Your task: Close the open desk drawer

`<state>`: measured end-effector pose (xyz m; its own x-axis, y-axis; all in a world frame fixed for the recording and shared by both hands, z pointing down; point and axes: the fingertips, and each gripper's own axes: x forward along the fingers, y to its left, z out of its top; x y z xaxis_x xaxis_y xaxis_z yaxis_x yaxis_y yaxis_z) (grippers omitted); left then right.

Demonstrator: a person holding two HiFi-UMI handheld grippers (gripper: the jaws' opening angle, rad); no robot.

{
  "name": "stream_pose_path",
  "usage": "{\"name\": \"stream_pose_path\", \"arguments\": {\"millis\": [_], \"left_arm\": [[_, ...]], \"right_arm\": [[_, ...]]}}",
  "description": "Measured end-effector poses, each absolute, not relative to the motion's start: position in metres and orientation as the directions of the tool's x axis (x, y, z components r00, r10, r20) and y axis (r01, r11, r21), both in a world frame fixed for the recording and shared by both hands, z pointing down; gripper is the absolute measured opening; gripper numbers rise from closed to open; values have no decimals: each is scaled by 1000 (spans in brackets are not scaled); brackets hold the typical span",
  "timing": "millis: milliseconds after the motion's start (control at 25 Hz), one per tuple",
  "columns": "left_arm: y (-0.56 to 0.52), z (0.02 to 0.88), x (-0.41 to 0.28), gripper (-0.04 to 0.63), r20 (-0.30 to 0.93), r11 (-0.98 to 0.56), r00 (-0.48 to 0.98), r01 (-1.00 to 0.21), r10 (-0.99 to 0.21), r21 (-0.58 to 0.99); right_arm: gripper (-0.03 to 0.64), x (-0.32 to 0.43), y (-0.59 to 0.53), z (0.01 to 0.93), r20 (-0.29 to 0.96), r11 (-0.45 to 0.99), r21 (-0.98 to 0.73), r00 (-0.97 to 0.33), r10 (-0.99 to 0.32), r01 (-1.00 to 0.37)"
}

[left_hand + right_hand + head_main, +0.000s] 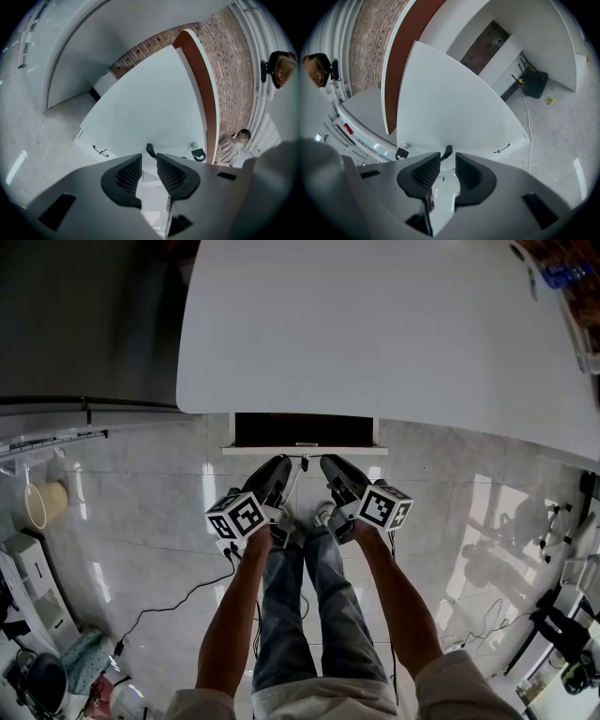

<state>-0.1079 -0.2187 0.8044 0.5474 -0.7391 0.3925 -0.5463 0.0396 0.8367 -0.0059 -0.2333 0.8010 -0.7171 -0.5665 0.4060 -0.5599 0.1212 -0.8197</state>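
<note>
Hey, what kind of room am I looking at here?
Probably an office or workroom, though that is a guess: a large white desk with an open drawer, a glossy tiled floor with a loose cable, and a brick wall.

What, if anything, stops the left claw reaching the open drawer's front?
Probably nothing, so yes. The left claw hangs open and empty just short of the drawer front, with no object showing between them. The right claw sits alongside, not across its path.
</note>
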Motion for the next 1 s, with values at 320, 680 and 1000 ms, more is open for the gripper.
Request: {"name": "stream_pose_path", "arguments": {"millis": [320,680,1000], "left_arm": [[-222,798,-107,61,388,13,559,-559,-733,829],[-233,798,-105,61,394,2,574,-564,-718,826],[-274,797,-112,60,399,-1,553,-585,-732,811]], "right_arm": [[80,-9,-237,797,382,135,-831,-729,-568,-540],[80,-11,-247,798,396,125,-825,-721,-569,-551],[80,-19,-284,799,394,134,-820,-719,-573,-556]]}}
